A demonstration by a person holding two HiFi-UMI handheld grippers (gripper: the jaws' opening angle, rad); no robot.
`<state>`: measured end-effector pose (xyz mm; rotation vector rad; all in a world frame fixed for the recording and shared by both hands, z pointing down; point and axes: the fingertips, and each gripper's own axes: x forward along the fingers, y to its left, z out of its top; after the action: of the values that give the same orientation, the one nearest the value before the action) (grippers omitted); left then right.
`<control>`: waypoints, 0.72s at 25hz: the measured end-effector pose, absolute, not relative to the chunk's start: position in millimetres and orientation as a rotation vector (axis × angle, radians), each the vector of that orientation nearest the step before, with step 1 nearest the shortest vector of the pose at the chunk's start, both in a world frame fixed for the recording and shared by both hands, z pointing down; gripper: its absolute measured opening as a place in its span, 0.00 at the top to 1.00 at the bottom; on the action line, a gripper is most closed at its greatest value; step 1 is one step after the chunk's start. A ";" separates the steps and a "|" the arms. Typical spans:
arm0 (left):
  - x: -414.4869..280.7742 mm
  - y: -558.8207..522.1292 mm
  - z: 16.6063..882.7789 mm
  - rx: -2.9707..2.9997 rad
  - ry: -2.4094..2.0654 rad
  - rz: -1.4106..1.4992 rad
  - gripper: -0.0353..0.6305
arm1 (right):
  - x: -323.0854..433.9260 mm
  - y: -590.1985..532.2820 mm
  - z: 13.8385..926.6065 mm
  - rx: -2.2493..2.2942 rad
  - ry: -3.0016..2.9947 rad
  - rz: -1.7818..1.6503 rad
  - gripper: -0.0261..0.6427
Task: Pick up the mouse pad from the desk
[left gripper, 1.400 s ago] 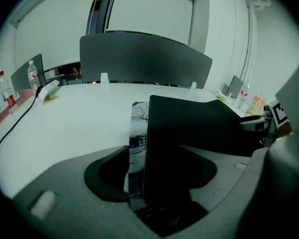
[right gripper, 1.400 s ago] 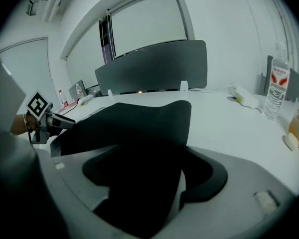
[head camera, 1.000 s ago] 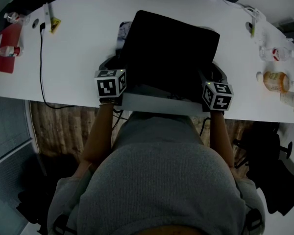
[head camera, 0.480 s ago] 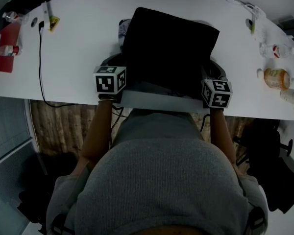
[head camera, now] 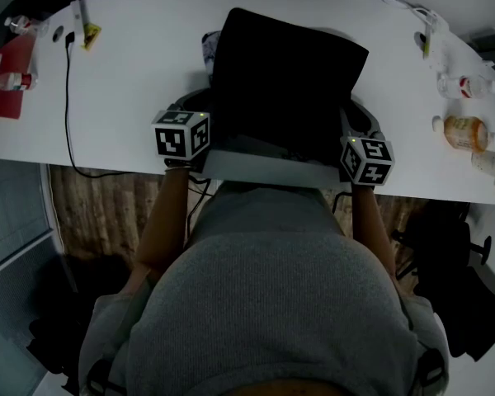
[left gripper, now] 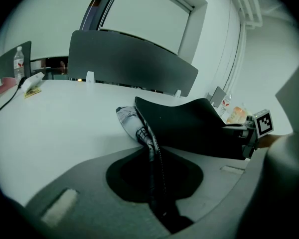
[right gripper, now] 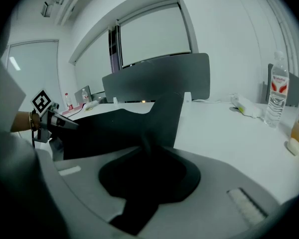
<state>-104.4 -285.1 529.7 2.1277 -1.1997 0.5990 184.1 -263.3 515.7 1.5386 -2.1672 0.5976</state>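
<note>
A large black mouse pad (head camera: 289, 81) lies on the white desk (head camera: 132, 73), its near part raised and bowed between my two grippers. My left gripper (head camera: 200, 110) is at the pad's left edge. In the left gripper view its jaws (left gripper: 157, 180) are closing, with the edge of the mouse pad (left gripper: 189, 123) pinched between them. My right gripper (head camera: 356, 120) is at the pad's right edge. In the right gripper view its jaws (right gripper: 144, 183) are also closing, with a fold of the mouse pad (right gripper: 114, 128) between them. The fingertips are hidden under the pad in the head view.
A checkered cloth-like thing (left gripper: 132, 126) pokes out from under the pad's far left corner. A black cable (head camera: 68, 97) and a red item with a bottle (head camera: 12, 77) lie at the left. Bottles (head camera: 464, 134) stand at the right. A grey divider (left gripper: 129, 59) borders the far side.
Both marker cubes have drawn slightly in against the pad's sides. The pad has shifted a little toward the far side and its near part has lifted.
</note>
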 end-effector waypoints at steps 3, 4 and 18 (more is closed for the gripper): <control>-104.1 -285.3 525.9 2.129 -1.195 0.538 0.89 | 183.9 -263.2 510.7 1.561 -2.188 0.599 0.89; -104.2 -285.1 524.4 2.132 -1.200 0.521 0.89 | 183.4 -263.3 508.6 1.568 -2.195 0.595 0.89; -95.8 -283.1 501.3 2.233 -1.218 0.471 0.90 | 181.4 -263.6 482.8 1.625 -2.293 0.601 0.93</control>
<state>-95.8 -283.1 501.3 2.2332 -1.2181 0.4709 181.4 -263.6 482.8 1.6246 -2.2928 0.6009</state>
